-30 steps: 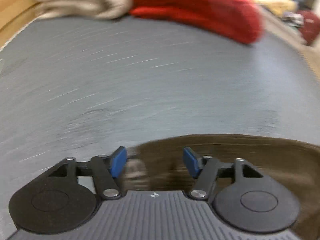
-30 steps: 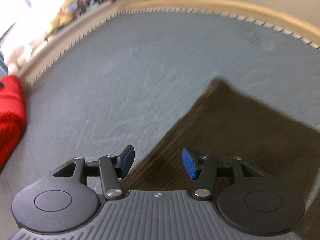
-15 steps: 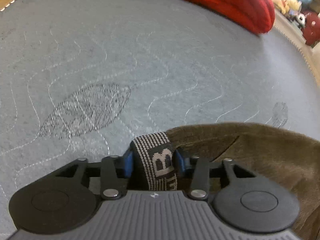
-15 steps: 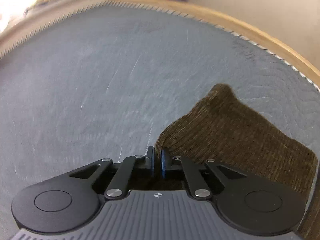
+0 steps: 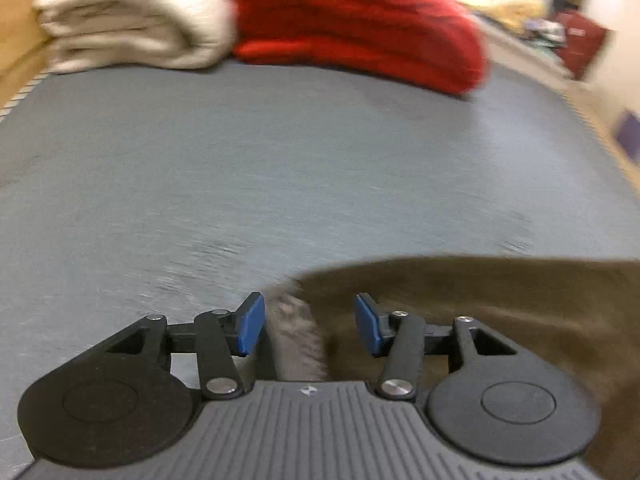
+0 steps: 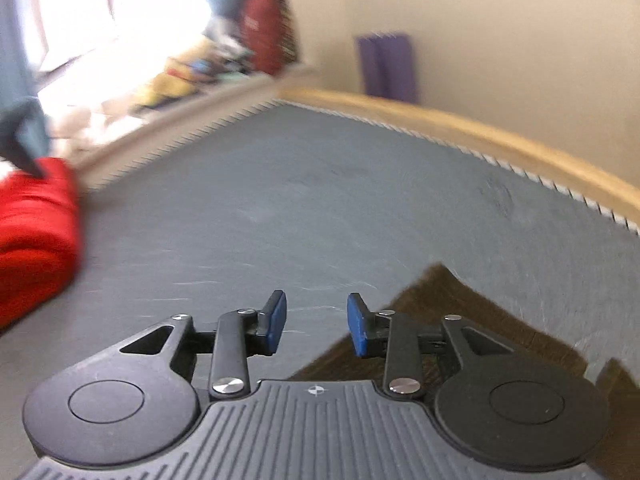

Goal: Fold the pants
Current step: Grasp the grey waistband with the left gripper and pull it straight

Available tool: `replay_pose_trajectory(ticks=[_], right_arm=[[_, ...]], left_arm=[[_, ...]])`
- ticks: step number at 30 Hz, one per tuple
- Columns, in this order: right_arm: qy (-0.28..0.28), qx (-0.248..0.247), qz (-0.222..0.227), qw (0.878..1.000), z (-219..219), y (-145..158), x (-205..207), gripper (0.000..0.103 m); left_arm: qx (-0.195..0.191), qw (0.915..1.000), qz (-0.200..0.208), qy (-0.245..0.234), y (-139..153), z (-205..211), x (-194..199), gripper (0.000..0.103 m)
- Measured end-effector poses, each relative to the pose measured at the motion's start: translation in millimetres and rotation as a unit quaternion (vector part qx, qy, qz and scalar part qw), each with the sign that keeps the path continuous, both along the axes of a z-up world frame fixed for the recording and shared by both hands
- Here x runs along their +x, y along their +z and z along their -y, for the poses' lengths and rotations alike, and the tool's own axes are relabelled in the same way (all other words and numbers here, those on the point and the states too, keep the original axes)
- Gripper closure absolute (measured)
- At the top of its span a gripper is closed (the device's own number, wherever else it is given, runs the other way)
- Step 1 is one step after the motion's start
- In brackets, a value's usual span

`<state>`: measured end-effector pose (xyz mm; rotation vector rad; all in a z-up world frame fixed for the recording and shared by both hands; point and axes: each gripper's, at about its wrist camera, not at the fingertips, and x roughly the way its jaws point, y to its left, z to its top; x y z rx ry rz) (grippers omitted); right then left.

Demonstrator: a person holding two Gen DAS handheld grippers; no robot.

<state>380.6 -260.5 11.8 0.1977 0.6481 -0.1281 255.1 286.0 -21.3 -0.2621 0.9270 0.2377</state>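
One pair of brown pants [image 5: 500, 312] at 5 o'clock, one red folded pile [image 5: 360, 28] at 12 o'clock, one cream folded pile [image 5: 132, 28] at 11 o'clock, one purple roll [image 6: 386, 66].

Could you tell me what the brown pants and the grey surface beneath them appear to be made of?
The brown pants look like soft ribbed fabric, perhaps corduroy: fine lines, matte nap. The grey surface seems a quilted matte textile, faintly stitched; blur leaves it uncertain.

The pants [image 5: 500, 304] lie on the mat [image 5: 280, 168], just ahead and right of the left gripper [image 5: 309, 322], waistband [image 5: 298, 340] between its opening jaws. Far ahead, a folded blanket [image 5: 132, 28] sits left of another folded blanket [image 5: 360, 36]. The right gripper [image 6: 317, 328], jaws opening, has a pants corner to its right.
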Motion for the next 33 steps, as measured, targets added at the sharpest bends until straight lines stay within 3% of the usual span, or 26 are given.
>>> replay_pose_trajectory(ticks=[2, 4, 6, 7, 8, 9, 13, 16, 19, 20, 22, 23, 25, 26, 28, 29, 30, 32, 33], right_arm=[[0.027, 0.004, 0.019, 0.999, -9.8, 21.0, -29.8, 0.062], [0.048, 0.015, 0.035, 0.998, -20.5, 42.7, -62.6, 0.059], [0.068, 0.033, 0.054, 0.996, -29.5, 56.3, -97.7, 0.056], [0.079, 0.039, 0.06, 0.994, -34.2, 62.1, -115.2, 0.055], [0.09, 0.046, 0.063, 0.993, -38.2, 65.6, -132.0, 0.055], [0.097, 0.057, 0.066, 0.991, -41.2, 67.4, -150.3, 0.054], [0.136, 0.082, 0.044, 0.986, -45.6, 66.0, -204.2, 0.053], [0.168, 0.069, 0.042, 0.982, -54.1, 74.1, -241.7, 0.053], [0.171, 0.073, 0.034, 0.982, -53.4, 70.8, -263.2, 0.052], [0.167, 0.085, 0.025, 0.982, -54.4, 69.0, -267.8, 0.052], [0.154, 0.102, 0.019, 0.983, -56.9, 65.3, -274.5, 0.052], [0.143, 0.104, 0.02, 0.984, -58.9, 65.6, -277.7, 0.052], [0.134, 0.114, 0.025, 0.984, -62.0, 65.5, -280.8, 0.052], [0.135, 0.115, 0.027, 0.984, -64.8, 64.8, -284.9, 0.052], [0.135, 0.111, 0.026, 0.984, -69.5, 62.5, -293.5, 0.052], [0.142, 0.112, 0.016, 0.983, -72.1, 59.6, -296.9, 0.051], [0.15, 0.111, 0.006, 0.982, -74.9, 56.3, -299.1, 0.051], [0.162, 0.089, 0.002, 0.983, -79.6, 54.1, -305.6, 0.051], [0.166, 0.075, 0.004, 0.983, -80.8, 54.7, -309.0, 0.051]], left_arm=[[-0.025, 0.9977, -0.007, -0.062, -4.7, 15.5, -11.3, 0.048], [-0.015, 0.991, -0.034, -0.129, -17.7, 36.2, -22.6, 0.055], [0.024, 0.979, -0.068, -0.191, -47.7, 57.1, -38.3, 0.094], [0.039, 0.9719, -0.105, -0.207, -67.9, 62.2, -46.4, 0.101], [0.058, 0.9636, -0.149, -0.214, -91.4, 64.9, -58.4, 0.101], [0.071, 0.9653, -0.126, -0.217, -93.3, 67.5, -69.3, 0.101], [0.105, 0.9619, -0.152, -0.202, -63.0, 81.8, -90.1, 0.099], [0.08, 0.9688, -0.133, -0.194, -40.3, 75.8, -112.0, 0.081], [0.061, 0.9674, -0.12, -0.215, -36.4, 78.5, -141.6, 0.08], [0.074, 0.9597, -0.132, -0.237, -42.6, 82.1, -146.7, 0.082], [0.143, 0.9255, -0.221, -0.272, -82.3, 89.7, -156.3, 0.082], [0.154, 0.9235, -0.215, -0.278, -80.8, 94.4, -157.3, 0.083], [0.155, 0.9323, -0.202, -0.257, -64.6, 102.9, -154.9, 0.085], [0.143, 0.9416, -0.169, -0.254, -52.5, 107.3, -157.8, 0.085], [0.097, 0.9474, -0.135, -0.274, -45.4, 110.2, -162.9, 0.084], [0.101, 0.9413, -0.163, -0.278, -57.4, 110.2, -163.1, 0.084], [0.13, 0.9295, -0.2, -0.282, -72.5, 108.1, -165.9, 0.086], [0.185, 0.9042, -0.206, -0.325, -80.5, 117.3, -177.3, 0.085], [0.19, 0.904, -0.201, -0.326, -75.2, 120.4, -178.6, 0.085]])
